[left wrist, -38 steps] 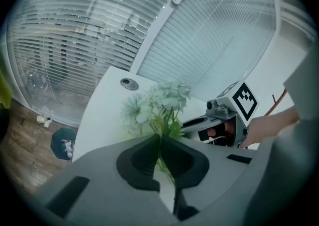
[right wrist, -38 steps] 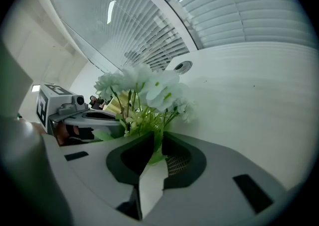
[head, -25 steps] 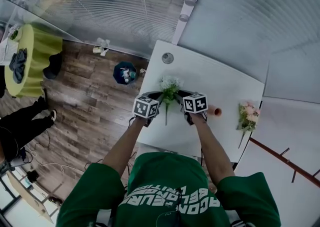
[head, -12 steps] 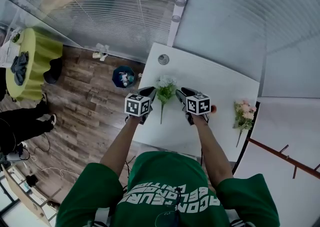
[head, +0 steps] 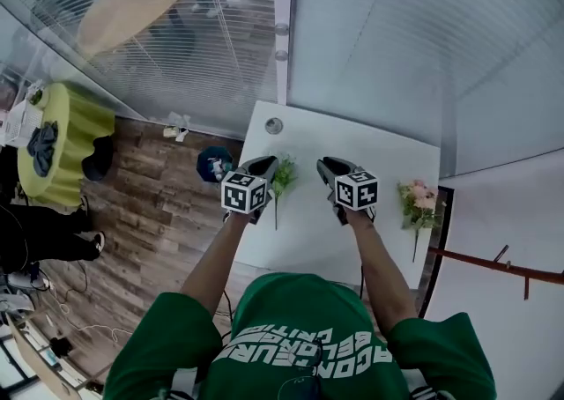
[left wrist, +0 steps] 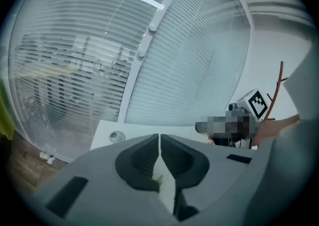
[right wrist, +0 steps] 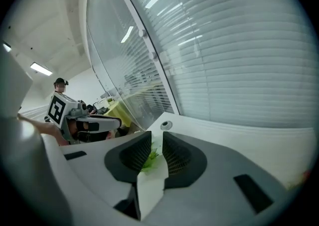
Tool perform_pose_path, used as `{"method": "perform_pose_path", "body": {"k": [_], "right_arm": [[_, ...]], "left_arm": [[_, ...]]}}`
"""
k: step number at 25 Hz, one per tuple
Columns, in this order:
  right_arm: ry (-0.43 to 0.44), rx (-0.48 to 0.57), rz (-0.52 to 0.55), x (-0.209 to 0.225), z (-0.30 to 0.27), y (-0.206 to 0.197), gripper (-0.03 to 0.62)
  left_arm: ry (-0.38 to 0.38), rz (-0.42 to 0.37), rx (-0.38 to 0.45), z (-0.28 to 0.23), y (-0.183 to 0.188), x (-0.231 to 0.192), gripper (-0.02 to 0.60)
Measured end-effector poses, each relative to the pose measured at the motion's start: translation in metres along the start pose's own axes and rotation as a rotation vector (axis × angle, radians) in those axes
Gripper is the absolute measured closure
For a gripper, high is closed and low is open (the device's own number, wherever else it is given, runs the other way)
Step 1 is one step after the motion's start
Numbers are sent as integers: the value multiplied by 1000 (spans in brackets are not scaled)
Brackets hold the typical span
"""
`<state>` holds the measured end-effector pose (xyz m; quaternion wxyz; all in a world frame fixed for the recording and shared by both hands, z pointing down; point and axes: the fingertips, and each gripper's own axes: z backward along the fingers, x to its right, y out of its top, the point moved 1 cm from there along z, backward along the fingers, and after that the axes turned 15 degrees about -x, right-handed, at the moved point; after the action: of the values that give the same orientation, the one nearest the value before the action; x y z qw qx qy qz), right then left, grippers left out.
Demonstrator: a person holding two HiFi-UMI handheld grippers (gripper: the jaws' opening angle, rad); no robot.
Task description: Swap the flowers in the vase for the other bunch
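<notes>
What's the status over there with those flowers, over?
Left gripper shut on green bunch. Right gripper slightly open, just closing, gripping nothing. Pink bunch lies on table. Nothing in the way.

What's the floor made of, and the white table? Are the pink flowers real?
The floor looks like brown wood planks with streaky grain, maybe laminate. The table looks like smooth, matte white board, painted or laminated; no grain shows. The pink flowers are too small here to tell real from fake.

Left gripper (head: 266,162) and right gripper (head: 329,163) rose — right fingers (right wrist: 175,156) closing, empty.
</notes>
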<state>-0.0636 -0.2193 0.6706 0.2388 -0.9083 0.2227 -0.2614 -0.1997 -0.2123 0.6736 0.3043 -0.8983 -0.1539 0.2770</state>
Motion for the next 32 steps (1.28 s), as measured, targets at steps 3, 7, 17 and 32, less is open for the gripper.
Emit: {"method": "perform_pose_path", "body": {"k": [3, 7, 17, 32], "right_arm": [[-26, 65, 4, 12, 31, 8, 539], [-68, 157, 36, 24, 79, 20, 575], [-156, 294, 40, 78, 187, -7, 580], [-180, 330, -10, 104, 225, -29, 580]], "left_arm": [[-19, -51, 38, -1, 24, 29, 568], [-42, -132, 99, 1, 61, 70, 568], [-91, -272, 152, -22, 100, 163, 574], [-103, -332, 131, -37, 109, 204, 574]]}}
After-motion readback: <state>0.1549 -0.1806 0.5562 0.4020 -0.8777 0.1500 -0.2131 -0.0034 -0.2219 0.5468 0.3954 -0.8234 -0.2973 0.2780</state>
